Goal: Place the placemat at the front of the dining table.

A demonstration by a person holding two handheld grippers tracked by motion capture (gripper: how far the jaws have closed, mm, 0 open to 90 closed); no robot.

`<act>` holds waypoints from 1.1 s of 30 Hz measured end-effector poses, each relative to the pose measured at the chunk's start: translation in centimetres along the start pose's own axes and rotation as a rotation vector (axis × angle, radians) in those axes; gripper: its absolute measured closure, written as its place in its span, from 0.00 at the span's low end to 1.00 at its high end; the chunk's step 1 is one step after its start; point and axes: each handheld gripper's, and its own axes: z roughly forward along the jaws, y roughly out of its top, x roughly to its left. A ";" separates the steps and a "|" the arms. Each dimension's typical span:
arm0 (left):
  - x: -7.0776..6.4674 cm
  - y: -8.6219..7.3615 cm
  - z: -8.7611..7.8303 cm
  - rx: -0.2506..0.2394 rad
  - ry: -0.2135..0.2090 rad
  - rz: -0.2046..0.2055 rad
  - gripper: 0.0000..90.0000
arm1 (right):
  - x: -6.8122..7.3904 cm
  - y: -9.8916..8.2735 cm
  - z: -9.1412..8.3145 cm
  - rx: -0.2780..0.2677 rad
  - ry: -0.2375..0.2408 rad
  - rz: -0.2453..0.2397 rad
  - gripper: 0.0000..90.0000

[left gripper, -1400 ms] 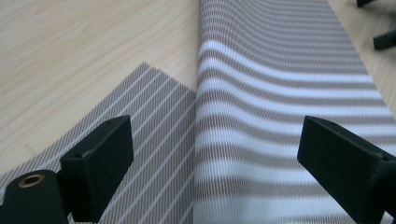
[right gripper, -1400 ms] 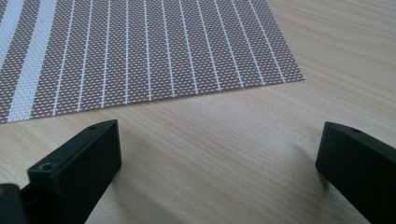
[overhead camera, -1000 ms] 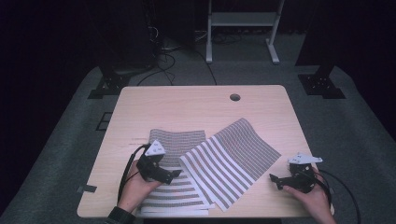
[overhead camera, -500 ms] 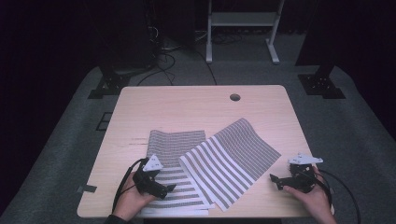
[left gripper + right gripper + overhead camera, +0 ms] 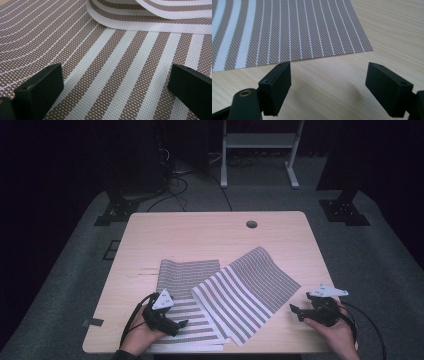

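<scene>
Close to the near edge of the tabletop [image 5: 200, 232], toward its near left corner, the left gripper [image 5: 181, 324] sits low over the lower striped mat [image 5: 187, 275], the hand [image 5: 140, 337] behind it at the edge. In the left gripper view its two black jaws stand wide apart with only the woven stripes of this mat [image 5: 120, 80] between them, nothing clamped. Near the near right corner the right gripper [image 5: 295, 310] rests over bare wood, pointing left toward the upper striped mat [image 5: 250, 292], just short of its right edge. In the right gripper view its jaws have just been closing a little yet remain well apart, with only wood grain between them; the edge and corner of the mat [image 5: 294, 30] lie just beyond the tips. The upper mat lies at a slant and overlaps the right side of the lower one, which reaches the near edge. Farther back, the wood is bare up to a round cable hole [image 5: 251, 224] near the far edge
</scene>
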 end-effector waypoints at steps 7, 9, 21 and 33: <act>-0.1 0.0 0.0 -0.005 0.005 0.011 0.00 | 1.1 0.8 -0.2 -0.037 0.052 0.004 0.32; -0.1 0.0 0.0 -0.008 0.006 0.020 0.00 | 1.7 1.0 -0.2 -0.042 0.070 -0.007 0.33; 0.1 0.0 0.0 -0.003 -0.002 0.012 0.00 | 6.2 2.4 0.9 -0.042 0.222 -0.081 0.40; 0.1 0.0 0.0 -0.003 -0.005 0.008 0.00 | 10.7 3.4 2.6 -0.025 0.339 -0.132 0.40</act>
